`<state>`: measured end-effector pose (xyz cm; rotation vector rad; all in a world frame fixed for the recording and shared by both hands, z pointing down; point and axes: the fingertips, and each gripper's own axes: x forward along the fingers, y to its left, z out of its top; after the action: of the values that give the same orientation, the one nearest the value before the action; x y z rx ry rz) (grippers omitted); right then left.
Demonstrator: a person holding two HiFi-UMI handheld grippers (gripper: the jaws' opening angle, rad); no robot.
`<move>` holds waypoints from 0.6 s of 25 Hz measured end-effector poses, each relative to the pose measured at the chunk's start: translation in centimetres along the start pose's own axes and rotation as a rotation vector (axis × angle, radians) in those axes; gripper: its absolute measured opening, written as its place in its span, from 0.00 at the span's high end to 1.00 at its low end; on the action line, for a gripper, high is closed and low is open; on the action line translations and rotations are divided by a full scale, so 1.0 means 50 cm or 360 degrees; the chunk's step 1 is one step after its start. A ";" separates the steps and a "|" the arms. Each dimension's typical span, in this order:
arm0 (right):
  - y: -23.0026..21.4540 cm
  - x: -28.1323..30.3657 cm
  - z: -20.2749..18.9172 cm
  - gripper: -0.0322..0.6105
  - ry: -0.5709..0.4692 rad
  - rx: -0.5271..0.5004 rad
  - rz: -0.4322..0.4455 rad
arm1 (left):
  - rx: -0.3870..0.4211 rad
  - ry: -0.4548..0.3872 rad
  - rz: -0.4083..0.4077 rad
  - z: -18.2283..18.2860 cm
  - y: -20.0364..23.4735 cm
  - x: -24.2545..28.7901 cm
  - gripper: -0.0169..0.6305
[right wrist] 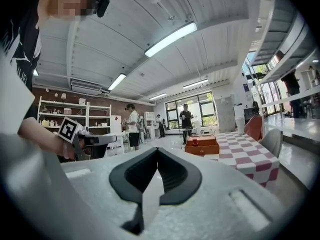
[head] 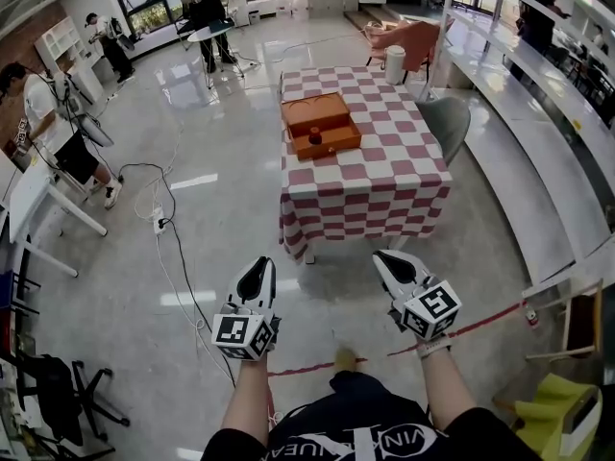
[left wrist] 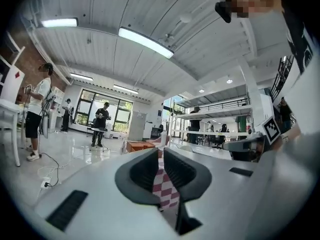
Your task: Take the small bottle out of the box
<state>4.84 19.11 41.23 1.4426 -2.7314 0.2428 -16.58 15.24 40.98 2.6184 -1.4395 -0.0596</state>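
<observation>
Bottle (head: 314, 135) is sat in the far box (head: 306, 111). Left gripper (head: 259, 262) and right gripper (head: 382, 256) are held shut, empty, so an approach is needed.

place: lab hall | glossy floor (head: 221, 142) | floor cables (head: 163, 209) | wall shelves (right wrist: 75, 116) | strip lights (left wrist: 145, 41)

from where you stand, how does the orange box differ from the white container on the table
The orange box is low, wide and angular; the white container is upright and round. The box sits left of centre on the checked cloth; the container stands at its far right corner. The box holds a small dark bottle; the container's contents cannot be seen. Both rest on that cloth.
</observation>
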 end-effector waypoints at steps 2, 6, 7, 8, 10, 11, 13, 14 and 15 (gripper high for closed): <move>-0.029 0.007 0.001 0.94 -0.0004 0.0023 -0.0014 | -0.0003 0.0002 0.0017 -0.001 0.001 0.018 0.92; -0.072 0.022 0.001 0.94 -0.0005 0.0039 0.0007 | -0.0005 0.0000 0.0043 -0.002 -0.001 0.050 0.92; -0.080 0.026 0.002 0.94 -0.0010 0.0044 0.0016 | -0.0004 -0.0002 0.0050 -0.002 -0.002 0.056 0.92; -0.088 0.028 0.002 0.94 -0.0013 0.0049 0.0022 | -0.0006 -0.0006 0.0059 -0.002 -0.002 0.063 0.92; -0.104 0.033 0.002 0.94 -0.0013 0.0053 0.0033 | -0.0018 -0.0019 0.0082 -0.003 -0.001 0.077 0.92; -0.114 0.035 0.003 0.94 -0.0016 0.0059 0.0037 | -0.0022 -0.0027 0.0089 -0.003 -0.002 0.086 0.92; -0.134 0.039 0.006 0.94 -0.0032 0.0094 0.0030 | -0.0017 -0.0031 0.0083 -0.002 -0.009 0.104 0.92; -0.142 0.039 0.007 0.94 -0.0041 0.0119 0.0023 | -0.0010 -0.0027 0.0075 -0.003 -0.014 0.110 0.92; -0.149 0.038 0.007 0.94 -0.0046 0.0140 0.0016 | -0.0004 -0.0022 0.0068 -0.004 -0.019 0.116 0.92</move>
<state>9.91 13.37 41.97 1.4644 -2.7849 0.3490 -12.63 10.90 41.26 2.5893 -1.4983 -0.0744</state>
